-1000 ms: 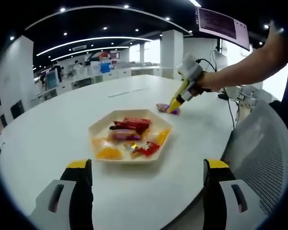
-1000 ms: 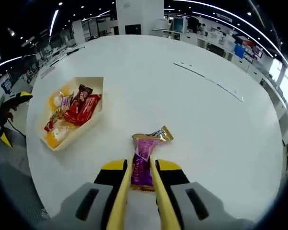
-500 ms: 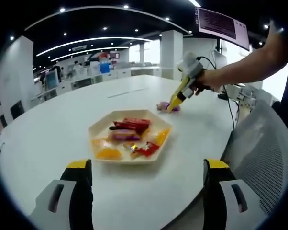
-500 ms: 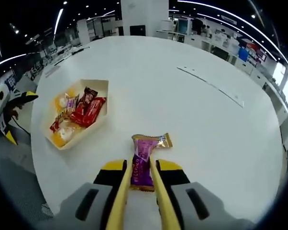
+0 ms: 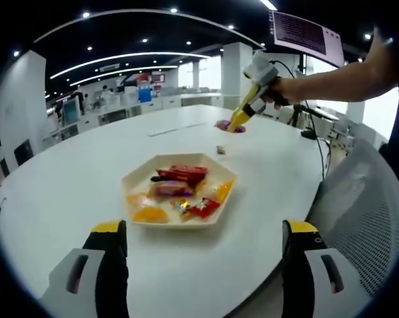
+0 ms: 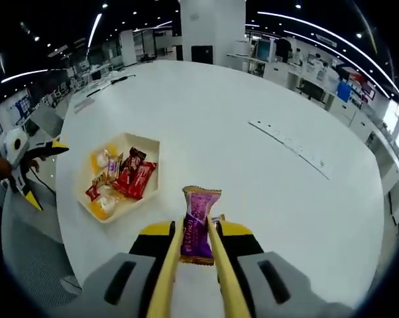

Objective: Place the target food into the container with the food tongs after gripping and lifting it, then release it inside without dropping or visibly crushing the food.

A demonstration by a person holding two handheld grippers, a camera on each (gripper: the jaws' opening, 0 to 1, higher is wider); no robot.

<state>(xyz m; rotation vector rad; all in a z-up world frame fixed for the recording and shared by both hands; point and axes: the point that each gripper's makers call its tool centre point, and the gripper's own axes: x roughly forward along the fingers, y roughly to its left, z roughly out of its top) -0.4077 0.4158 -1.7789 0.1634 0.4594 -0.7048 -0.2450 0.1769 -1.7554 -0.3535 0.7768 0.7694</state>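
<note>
Between the slim yellow tongs of the right tool [image 6: 198, 246], pinched narrow, sits a glossy purple candy wrapper [image 6: 197, 225] with crimped ends, held up off the smooth white round surface [image 6: 252, 165]. Nearer in the left gripper view, the left tool [image 5: 203, 265] stands wide apart with nothing between its black, yellow-tipped jaws. Beyond it lies a pale hexagonal tray [image 5: 179, 189] of shiny red, orange and purple sweets, with a small wrapped sweet [image 5: 221, 150] further off.
</note>
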